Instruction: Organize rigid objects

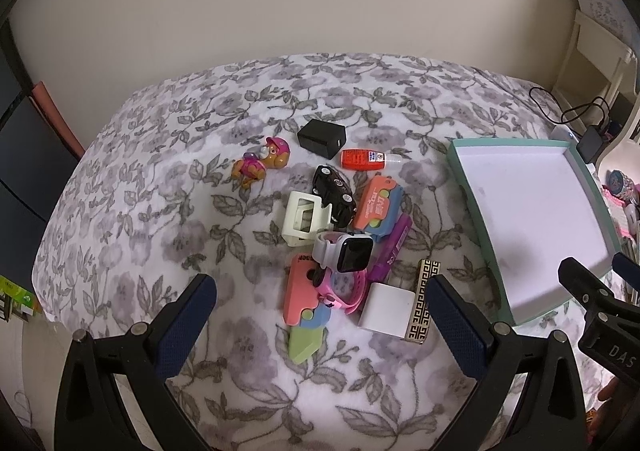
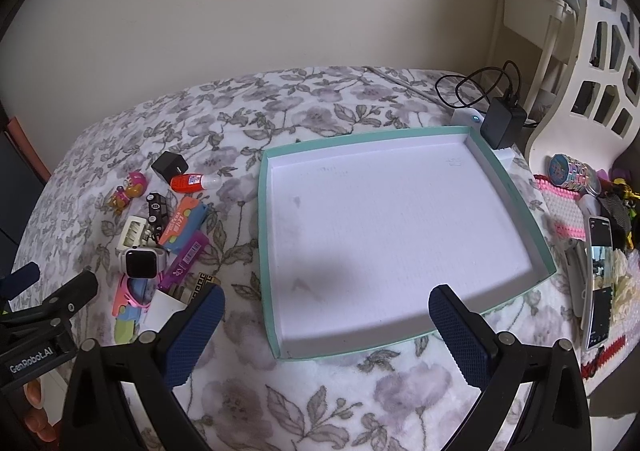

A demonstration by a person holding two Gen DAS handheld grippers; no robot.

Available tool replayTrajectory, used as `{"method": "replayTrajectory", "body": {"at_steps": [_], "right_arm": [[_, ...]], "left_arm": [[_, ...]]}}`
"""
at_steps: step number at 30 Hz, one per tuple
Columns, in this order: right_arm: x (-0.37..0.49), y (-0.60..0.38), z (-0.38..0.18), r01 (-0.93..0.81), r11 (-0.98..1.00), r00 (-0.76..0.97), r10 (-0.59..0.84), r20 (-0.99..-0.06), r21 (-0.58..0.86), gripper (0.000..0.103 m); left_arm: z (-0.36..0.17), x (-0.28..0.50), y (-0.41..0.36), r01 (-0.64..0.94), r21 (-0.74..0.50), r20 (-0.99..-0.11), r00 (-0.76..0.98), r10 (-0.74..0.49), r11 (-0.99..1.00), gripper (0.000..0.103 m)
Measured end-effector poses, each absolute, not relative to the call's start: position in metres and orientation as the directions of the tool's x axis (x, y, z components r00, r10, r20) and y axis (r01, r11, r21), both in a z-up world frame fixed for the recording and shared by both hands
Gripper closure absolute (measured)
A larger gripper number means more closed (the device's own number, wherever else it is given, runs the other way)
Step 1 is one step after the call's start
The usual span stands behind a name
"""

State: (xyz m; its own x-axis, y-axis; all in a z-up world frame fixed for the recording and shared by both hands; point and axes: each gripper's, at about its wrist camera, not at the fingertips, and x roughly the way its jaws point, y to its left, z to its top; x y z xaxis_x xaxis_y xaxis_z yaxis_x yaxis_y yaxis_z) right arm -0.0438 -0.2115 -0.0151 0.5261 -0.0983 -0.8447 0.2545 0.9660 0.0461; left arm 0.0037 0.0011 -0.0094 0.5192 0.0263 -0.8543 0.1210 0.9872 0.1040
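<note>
A: Left wrist view?

B: The left gripper hangs wide apart, holding nothing, over a pile on the floral blanket. A white watch and white charger lie between the fingers; the purple marker runs from 7 to 1 o'clock. The tray sits at 3 o'clock.

A: Right wrist view?

B: Only here a phone shows at 3 o'clock. The right gripper is spread wide and empty, over the tray's near edge; the pile lies at 9 o'clock.
</note>
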Motion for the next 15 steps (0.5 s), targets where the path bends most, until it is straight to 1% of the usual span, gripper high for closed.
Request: {"method": "replayTrajectory", "body": {"at_steps": [15], "right_arm": [[-0.0433,-0.2117,-0.0161,0.257,0.965,0.521,-0.100,-0.848,0.044,0.000]], "left_arm": [[-0.0125,0.0042,0.0018,0.116,0.103,-0.862,0.507,0.030,0.988,0.000]]}}
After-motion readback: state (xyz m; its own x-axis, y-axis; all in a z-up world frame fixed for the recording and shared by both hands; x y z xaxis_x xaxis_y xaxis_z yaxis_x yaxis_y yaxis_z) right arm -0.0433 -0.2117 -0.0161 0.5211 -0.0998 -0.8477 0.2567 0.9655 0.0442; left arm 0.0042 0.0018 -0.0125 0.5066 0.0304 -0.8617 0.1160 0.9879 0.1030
